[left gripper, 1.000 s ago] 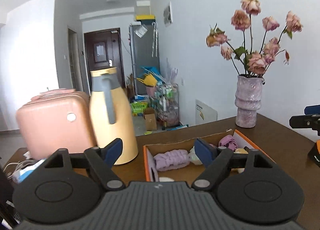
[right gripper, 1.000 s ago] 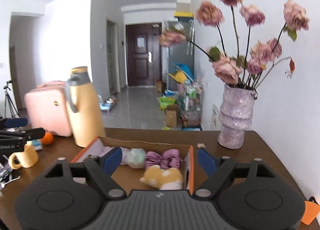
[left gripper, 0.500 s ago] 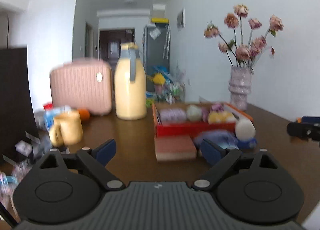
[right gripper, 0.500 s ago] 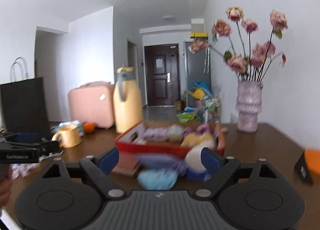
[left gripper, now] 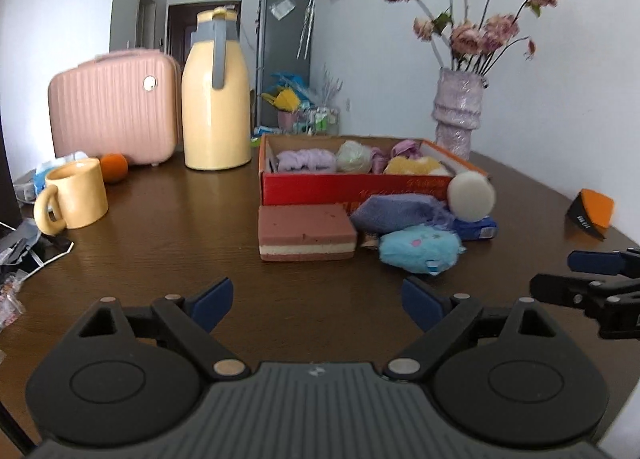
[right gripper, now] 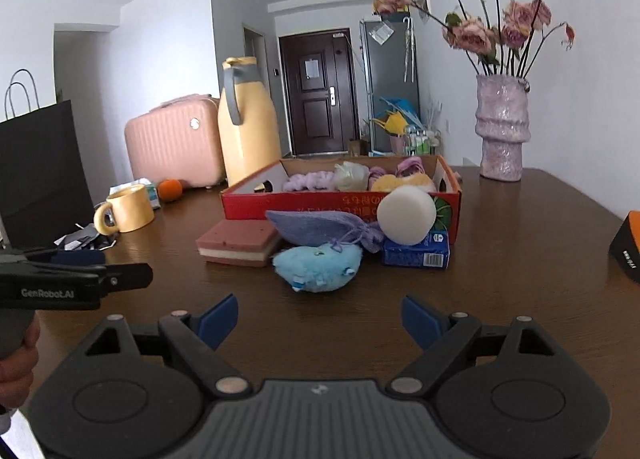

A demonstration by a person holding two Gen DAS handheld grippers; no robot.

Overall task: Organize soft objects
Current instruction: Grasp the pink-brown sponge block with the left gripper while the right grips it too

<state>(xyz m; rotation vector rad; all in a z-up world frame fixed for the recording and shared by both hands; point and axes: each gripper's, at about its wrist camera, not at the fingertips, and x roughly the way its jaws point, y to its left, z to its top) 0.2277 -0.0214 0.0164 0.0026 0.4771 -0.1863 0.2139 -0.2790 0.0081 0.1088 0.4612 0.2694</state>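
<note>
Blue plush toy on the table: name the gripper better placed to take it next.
Right. The blue plush toy lies centred ahead of the open right gripper; for the open left gripper it sits off to the side.

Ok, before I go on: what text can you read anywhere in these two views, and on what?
"GenRobot.AI": white lettering on the side of the left gripper, in the right wrist view.
Red box: gold print on its front wall, upside down, unreadable.
Blue packet: barcode and small print, too small.
Orange-black device: white marking, blurred.
Door notice: illegible.
</note>
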